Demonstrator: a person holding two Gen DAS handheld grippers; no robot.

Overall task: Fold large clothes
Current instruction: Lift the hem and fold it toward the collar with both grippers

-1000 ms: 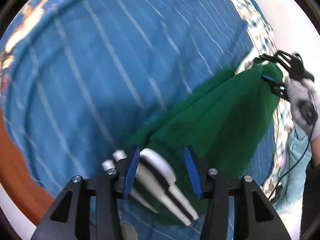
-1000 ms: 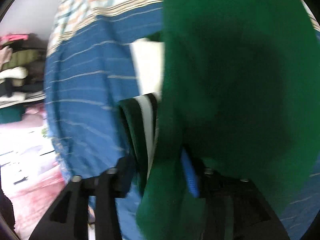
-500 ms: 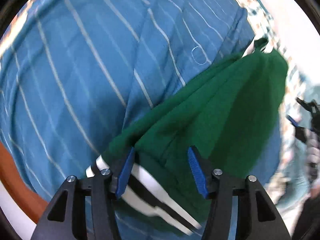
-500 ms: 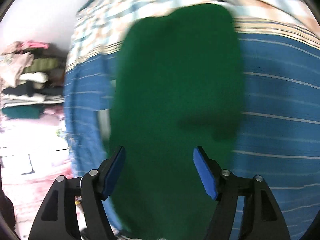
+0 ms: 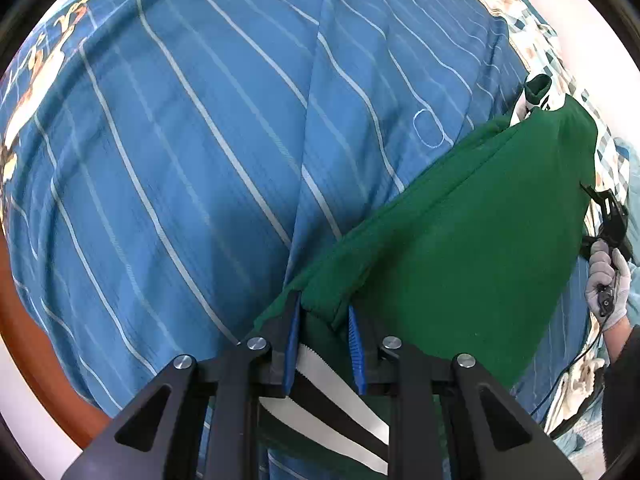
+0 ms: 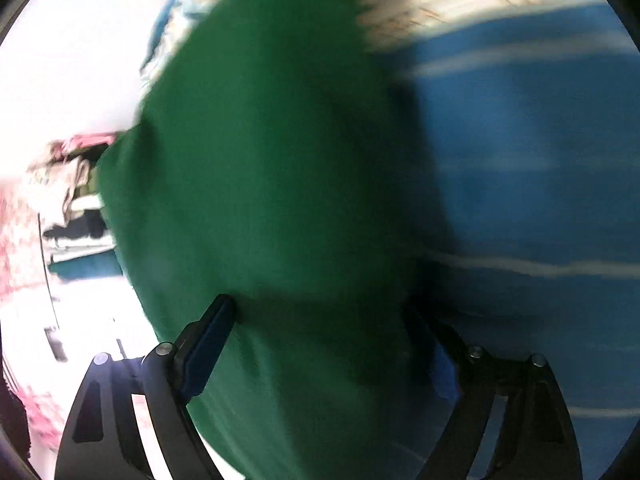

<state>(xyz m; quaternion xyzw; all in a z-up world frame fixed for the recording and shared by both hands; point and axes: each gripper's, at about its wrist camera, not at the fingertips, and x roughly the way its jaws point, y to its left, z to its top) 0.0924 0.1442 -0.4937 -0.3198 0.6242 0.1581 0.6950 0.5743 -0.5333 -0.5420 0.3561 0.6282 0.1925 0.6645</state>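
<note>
The left gripper [image 5: 323, 322] is clamped on a folded edge of the green garment [image 5: 460, 248], whose black-and-white striped band [image 5: 340, 396] hangs just below the fingers. The garment lies on the blue striped bedspread [image 5: 200, 140], stretching right and far. The right gripper [image 6: 320, 320] has its fingers spread wide, hovering over the blurred green cloth with nothing pinched.
</note>
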